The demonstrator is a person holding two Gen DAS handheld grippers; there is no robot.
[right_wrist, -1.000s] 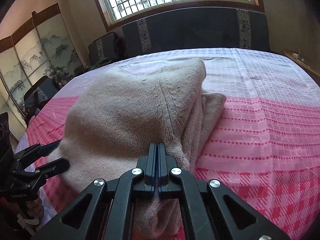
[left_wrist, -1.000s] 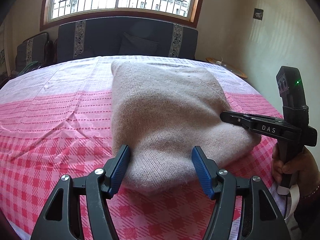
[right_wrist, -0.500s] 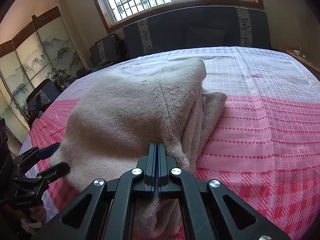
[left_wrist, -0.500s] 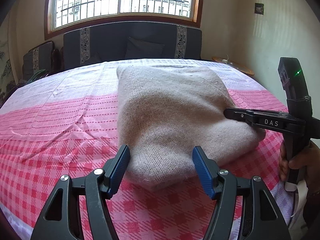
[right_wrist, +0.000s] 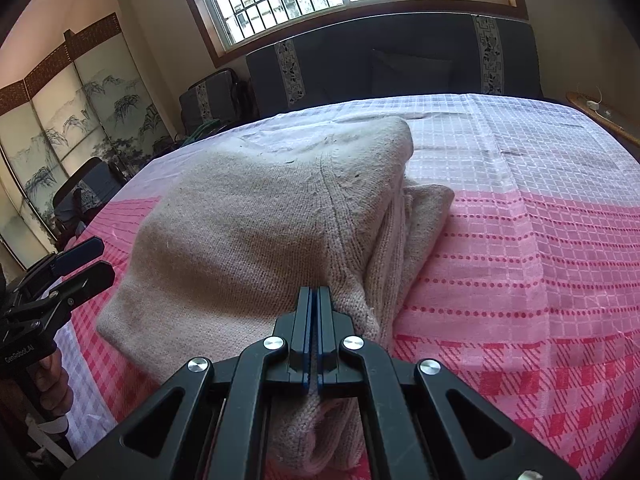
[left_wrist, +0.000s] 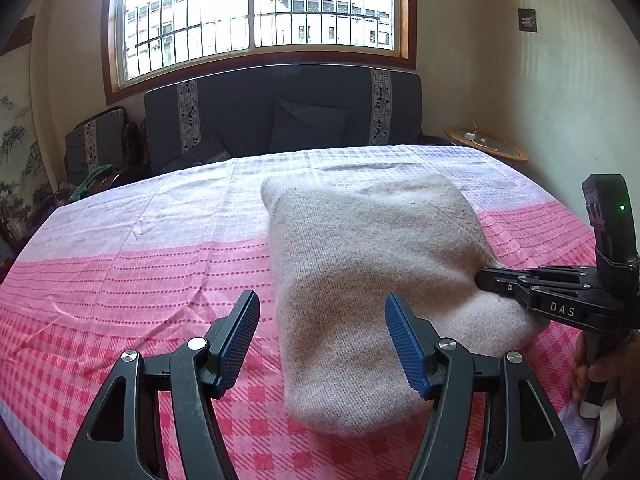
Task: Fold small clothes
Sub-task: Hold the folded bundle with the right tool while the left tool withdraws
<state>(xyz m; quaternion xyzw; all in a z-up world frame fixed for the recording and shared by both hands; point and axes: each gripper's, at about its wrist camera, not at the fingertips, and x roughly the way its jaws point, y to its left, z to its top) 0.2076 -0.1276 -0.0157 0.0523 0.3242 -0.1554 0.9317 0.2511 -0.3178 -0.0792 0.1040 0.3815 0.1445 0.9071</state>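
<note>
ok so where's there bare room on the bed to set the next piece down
Widest free patch: the pink checked bedspread left of the folded beige sweater, out to the bed's edge. Another lies on its other side, seen in the right wrist view. Crowded: the sweater's near end, with the open left gripper and shut right gripper.

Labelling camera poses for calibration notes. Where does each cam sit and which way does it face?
Left wrist: rides the left gripper, open, looking across the pink bed cover at the beige sweater, toward the window; the right gripper and hand show at right.
Right wrist: rides the right gripper, shut against the sweater's near edge; the left gripper and hand show at left.
Shared: sweater, bed cover, dark sofa, window, each other's gripper.
</note>
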